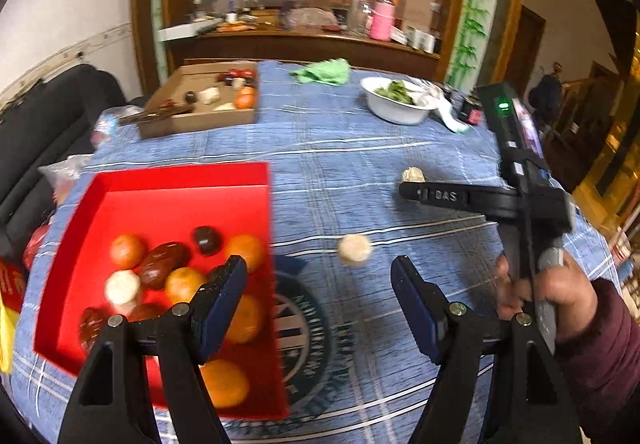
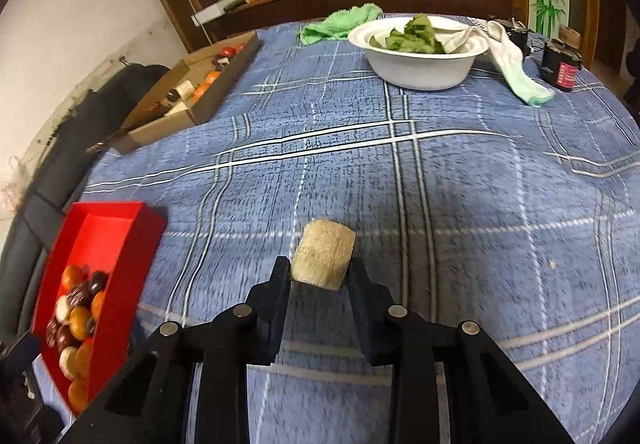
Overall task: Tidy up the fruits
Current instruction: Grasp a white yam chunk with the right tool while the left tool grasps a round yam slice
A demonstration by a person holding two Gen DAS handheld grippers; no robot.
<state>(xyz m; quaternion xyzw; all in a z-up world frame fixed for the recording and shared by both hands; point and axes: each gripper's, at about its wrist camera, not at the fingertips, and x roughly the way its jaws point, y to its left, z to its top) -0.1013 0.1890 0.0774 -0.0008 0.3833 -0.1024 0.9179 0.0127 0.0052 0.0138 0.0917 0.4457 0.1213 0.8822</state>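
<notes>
A red tray [image 1: 180,174] at the left of the blue plaid tablecloth holds several oranges [image 1: 182,284], dark brown dates [image 1: 164,264] and pale round pieces. My left gripper [image 1: 318,270] is open over the tray's right edge, nothing between its fingers. A pale round piece [image 1: 354,250] lies on the cloth just beyond it. My right gripper [image 2: 320,270] is shut on a beige fibrous chunk [image 2: 324,256], low over the cloth, well to the right of the red tray [image 2: 108,210]. The left wrist view shows that right gripper [image 1: 412,184] and chunk [image 1: 413,175] from the side, a person's hand [image 1: 556,296] on the handle.
A cardboard box [image 1: 192,124] with more fruit stands at the back left. A white bowl [image 2: 420,68] of green leaves, a green cloth [image 2: 340,22], a white sock [image 2: 512,60] and a dark jar [image 2: 562,70] lie at the back. A dark sofa [image 1: 60,116] is at the left.
</notes>
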